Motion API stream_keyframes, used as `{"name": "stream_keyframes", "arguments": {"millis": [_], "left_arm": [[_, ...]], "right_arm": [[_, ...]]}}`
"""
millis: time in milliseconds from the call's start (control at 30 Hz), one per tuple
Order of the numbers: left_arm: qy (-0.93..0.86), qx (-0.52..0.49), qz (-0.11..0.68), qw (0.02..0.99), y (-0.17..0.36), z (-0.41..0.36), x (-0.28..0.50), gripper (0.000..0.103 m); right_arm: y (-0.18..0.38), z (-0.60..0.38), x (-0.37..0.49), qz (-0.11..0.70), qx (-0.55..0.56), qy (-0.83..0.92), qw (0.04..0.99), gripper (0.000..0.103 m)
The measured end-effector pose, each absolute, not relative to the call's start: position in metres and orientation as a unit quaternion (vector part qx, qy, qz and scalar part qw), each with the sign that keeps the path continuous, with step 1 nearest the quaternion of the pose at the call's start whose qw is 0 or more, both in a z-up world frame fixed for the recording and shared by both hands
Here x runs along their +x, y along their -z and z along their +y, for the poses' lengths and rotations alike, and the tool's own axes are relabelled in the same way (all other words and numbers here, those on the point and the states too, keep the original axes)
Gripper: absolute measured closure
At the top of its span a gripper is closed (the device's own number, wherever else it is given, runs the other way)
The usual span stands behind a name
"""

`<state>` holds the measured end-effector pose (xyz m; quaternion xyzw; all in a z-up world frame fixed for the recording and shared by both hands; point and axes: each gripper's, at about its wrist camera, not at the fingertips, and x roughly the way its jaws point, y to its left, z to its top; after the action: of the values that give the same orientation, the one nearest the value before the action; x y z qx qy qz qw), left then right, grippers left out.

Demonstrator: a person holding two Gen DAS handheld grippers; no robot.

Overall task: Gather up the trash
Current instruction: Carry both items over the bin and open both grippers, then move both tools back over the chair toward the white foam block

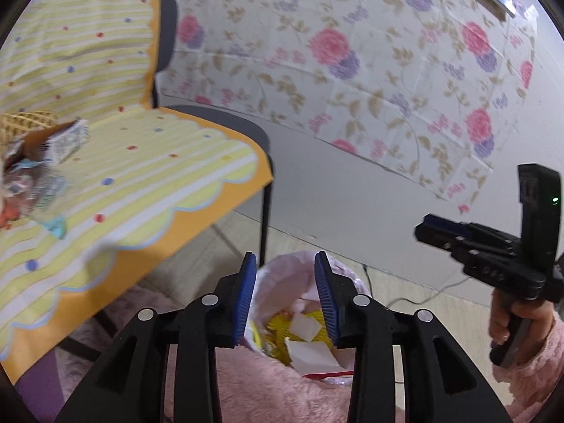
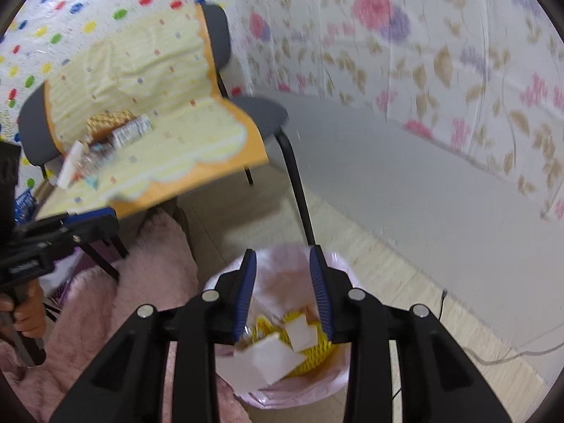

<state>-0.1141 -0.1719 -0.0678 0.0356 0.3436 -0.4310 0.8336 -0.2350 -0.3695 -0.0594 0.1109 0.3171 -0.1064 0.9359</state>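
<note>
**Both jaws parted over the trash bin**

Hovering above the trash bin point(image 2: 282, 317), lined with a pale pink bag, standing on the floor below a grey chair point(image 2: 268, 112). Left gripper point(image 1: 285, 303) aimed down at the bin's mouth, blue pads apart, nothing between them. Right gripper point(image 2: 283, 303) likewise over the bin, jaws standing open, empty. No earlier view to compare, so only the present gap to report.

Inside the bin: yellow foam netting point(image 2: 317, 352), white paper scraps point(image 2: 268, 356) lying on top of it, something red and thin point(image 1: 328, 373) at the near rim in the left wrist view.

Up and to the left of the bin, the table point(image 2: 169, 172) under a yellow striped cloth with orange scalloped border. More trash point(image 2: 88, 162) still piled there, well apart from the bin: crumpled clear wrappers, a white strip, a small printed carton point(image 2: 134, 128), a woven basket point(image 2: 105, 120) behind them.

Pink fluffy sleeve point(image 1: 528, 359) to the right of the bin in the left wrist view, hand point(image 1: 507, 324) wrapped around the right gripper's handle. Floral sheet point(image 1: 352, 53) on the wall behind the bin. Thin cable point(image 2: 493, 356) trailing across the floor to the bin's right.
</note>
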Motion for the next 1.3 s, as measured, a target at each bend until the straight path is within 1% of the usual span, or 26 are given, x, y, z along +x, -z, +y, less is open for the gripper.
{"name": "stream_keyframes", "arguments": {"millis": [133, 267, 400, 733, 833, 867, 900, 933, 967, 1000, 1033, 1100, 1300], "left_arm": [[0.405, 0.023, 0.327, 0.854, 0.055, -0.145, -0.114, 0.061], [0.367, 0.024, 0.312, 0.876, 0.048, -0.120, -0.115, 0.055], [0.317, 0.022, 0.306, 0.897, 0.045, -0.090, -0.109, 0.051], [0.190, 0.017, 0.307, 0.932, 0.038, -0.024, -0.081, 0.043], [0.154, 0.010, 0.308, 0.939, 0.037, -0.007, -0.072, 0.038], [0.147, 0.008, 0.309, 0.940, 0.037, -0.003, -0.070, 0.034], [0.135, 0.004, 0.310, 0.941, 0.037, 0.003, -0.067, 0.028], [0.123, -0.001, 0.311, 0.943, 0.037, 0.008, -0.063, 0.025], [0.112, -0.005, 0.312, 0.944, 0.038, 0.013, -0.059, 0.023], [0.103, -0.007, 0.313, 0.944, 0.038, 0.017, -0.057, 0.019], [0.092, -0.009, 0.315, 0.945, 0.039, 0.021, -0.053, 0.017], [0.076, -0.014, 0.318, 0.945, 0.041, 0.029, -0.047, 0.016], [0.031, -0.015, 0.323, 0.946, 0.047, 0.050, -0.027, 0.015]], "right_arm": [[0.032, -0.349, -0.231, 0.288, 0.096, 0.072, 0.950, 0.072], [0.020, -0.326, -0.214, 0.281, 0.084, 0.030, 0.956, 0.072], [0.018, -0.304, -0.193, 0.288, 0.073, -0.005, 0.955, 0.072], [0.018, -0.261, -0.135, 0.300, 0.052, -0.073, 0.950, 0.072], [0.018, -0.250, -0.117, 0.301, 0.042, -0.088, 0.949, 0.072], [0.018, -0.245, -0.109, 0.302, 0.039, -0.094, 0.948, 0.072], [0.018, -0.243, -0.104, 0.303, 0.038, -0.098, 0.947, 0.068], [0.018, -0.239, -0.098, 0.303, 0.035, -0.102, 0.947, 0.063], [0.019, -0.235, -0.092, 0.304, 0.032, -0.104, 0.946, 0.054], [0.020, -0.229, -0.085, 0.305, 0.027, -0.107, 0.946, 0.048], [0.021, -0.224, -0.078, 0.305, 0.022, -0.112, 0.945, 0.047], [0.024, -0.214, -0.065, 0.310, 0.012, -0.120, 0.943, 0.045], [0.034, -0.179, -0.025, 0.322, -0.015, -0.150, 0.935, 0.044]]}}
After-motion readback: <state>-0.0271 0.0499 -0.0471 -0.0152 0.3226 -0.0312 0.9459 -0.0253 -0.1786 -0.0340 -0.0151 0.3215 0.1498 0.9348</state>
